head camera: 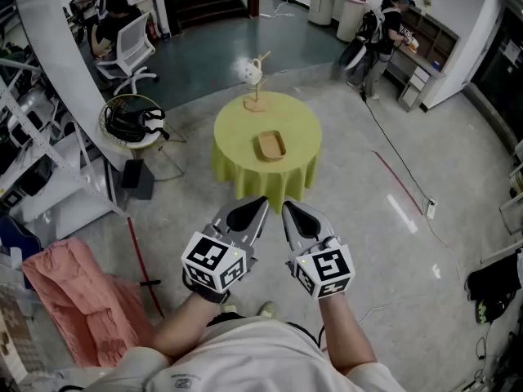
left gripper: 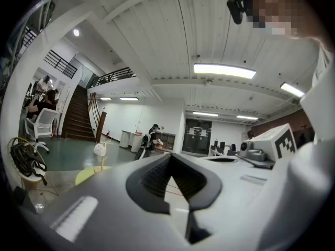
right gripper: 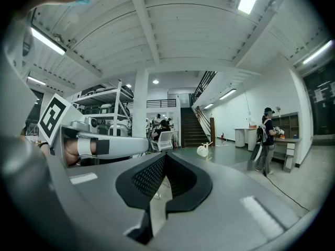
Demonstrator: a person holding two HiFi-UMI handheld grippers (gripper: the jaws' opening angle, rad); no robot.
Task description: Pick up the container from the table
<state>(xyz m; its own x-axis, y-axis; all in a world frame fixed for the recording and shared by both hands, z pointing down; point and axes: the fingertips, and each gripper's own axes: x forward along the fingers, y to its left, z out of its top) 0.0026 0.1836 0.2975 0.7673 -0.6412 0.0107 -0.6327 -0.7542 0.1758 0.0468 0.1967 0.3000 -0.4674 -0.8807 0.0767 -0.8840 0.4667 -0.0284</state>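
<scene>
Both the left gripper (head camera: 258, 205) and the right gripper (head camera: 289, 208) are held with jaws pressed together and nothing between them. If the jaws are not spread before contact, the container (head camera: 270, 146) is likely to be pushed away rather than gripped. The yellow tablecloth (head camera: 233, 160) may be pinched and dragged. The wooden stand (head camera: 256, 88) beyond the container may be knocked by an overshoot.

The container lies well ahead of both jaw tips, roughly midway between them. It appears as a shallow, tan, oblong tray with rounded corners and a low rim, apparently empty.
</scene>
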